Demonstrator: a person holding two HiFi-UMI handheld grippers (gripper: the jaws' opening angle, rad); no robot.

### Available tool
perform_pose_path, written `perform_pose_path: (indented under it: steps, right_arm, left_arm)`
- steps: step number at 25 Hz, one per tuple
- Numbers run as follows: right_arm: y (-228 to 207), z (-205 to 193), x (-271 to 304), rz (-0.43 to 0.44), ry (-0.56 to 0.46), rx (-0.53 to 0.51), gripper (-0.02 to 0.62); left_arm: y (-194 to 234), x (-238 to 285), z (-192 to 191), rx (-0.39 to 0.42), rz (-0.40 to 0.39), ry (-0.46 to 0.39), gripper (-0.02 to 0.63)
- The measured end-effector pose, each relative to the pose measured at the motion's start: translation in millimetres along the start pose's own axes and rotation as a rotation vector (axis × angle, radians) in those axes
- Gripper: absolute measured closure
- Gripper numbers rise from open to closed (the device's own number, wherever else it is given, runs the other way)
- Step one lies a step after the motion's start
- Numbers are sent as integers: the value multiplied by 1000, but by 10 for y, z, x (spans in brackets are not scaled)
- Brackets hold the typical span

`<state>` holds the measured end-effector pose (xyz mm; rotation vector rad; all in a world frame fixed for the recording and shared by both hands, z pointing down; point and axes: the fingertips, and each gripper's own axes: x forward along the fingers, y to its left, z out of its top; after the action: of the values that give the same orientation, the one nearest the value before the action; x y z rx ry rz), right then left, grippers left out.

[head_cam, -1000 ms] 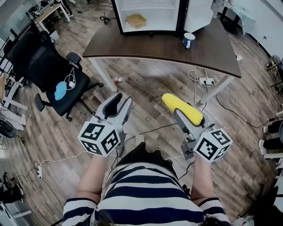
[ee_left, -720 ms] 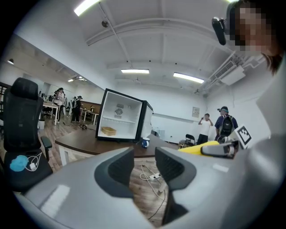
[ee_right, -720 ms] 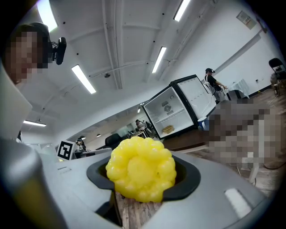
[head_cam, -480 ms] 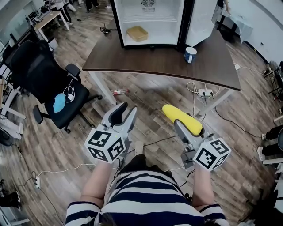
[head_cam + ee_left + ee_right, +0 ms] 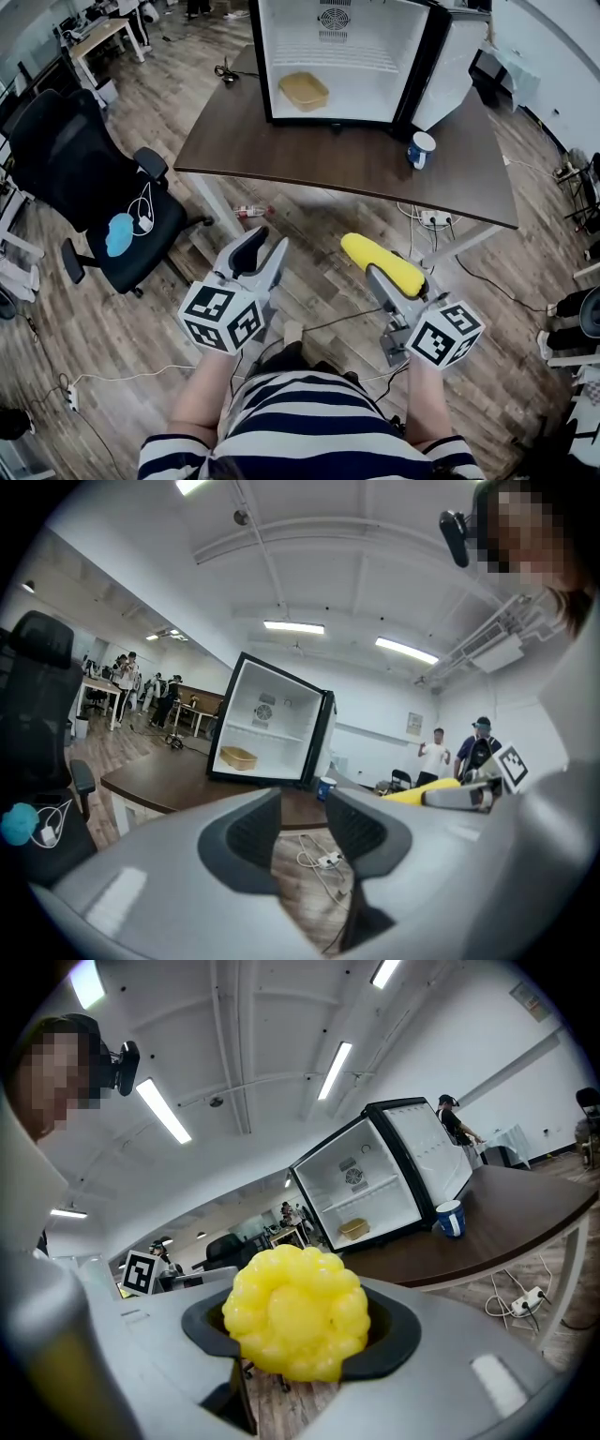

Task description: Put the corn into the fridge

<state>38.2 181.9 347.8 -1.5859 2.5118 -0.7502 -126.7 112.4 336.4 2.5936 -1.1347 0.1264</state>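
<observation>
A yellow corn cob (image 5: 382,262) (image 5: 295,1321) is clamped lengthwise in my right gripper (image 5: 375,258) (image 5: 298,1335), held over the wooden floor short of the table. My left gripper (image 5: 260,255) (image 5: 303,803) hangs beside it to the left, with a narrow gap between its pads and nothing in it. The small fridge (image 5: 337,37) (image 5: 272,728) (image 5: 366,1194) stands open on the far side of the dark table (image 5: 309,155), its door (image 5: 450,61) swung right. A yellow tray (image 5: 304,91) (image 5: 238,757) lies on the fridge floor.
A blue-and-white cup (image 5: 421,148) (image 5: 450,1219) stands on the table right of the fridge. A black office chair (image 5: 66,150) sits at the left. Cables and a power strip (image 5: 433,218) lie on the floor under the table. Other people stand in the background.
The table and fridge have come nearer and lower in the head view. Both grippers keep their pose; the left one has shifted slightly right. The corn stays in the right gripper.
</observation>
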Motion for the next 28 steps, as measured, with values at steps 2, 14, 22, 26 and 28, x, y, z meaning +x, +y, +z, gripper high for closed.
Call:
perform_pose_path:
  steps: [2, 14, 22, 26, 28]
  right_arm:
    - [-16, 51, 177, 1, -1, -5, 344]
    - [-39, 281, 973, -21, -16, -18, 344]
    - [-133, 429, 1234, -58, -23, -24, 344]
    - [-203, 580, 1388, -53, -38, -41, 344]
    - [-246, 657, 1481, -43, -41, -51, 344]
  left_arm:
    - [131, 81, 56, 5, -3, -1, 606]
    - [777, 454, 291, 57, -31, 11, 606]
    - [1046, 641, 306, 57, -14, 31, 606]
    - [1164, 725, 371, 51, 3, 18, 606]
    - [1233, 772, 410, 47, 19, 7, 606]
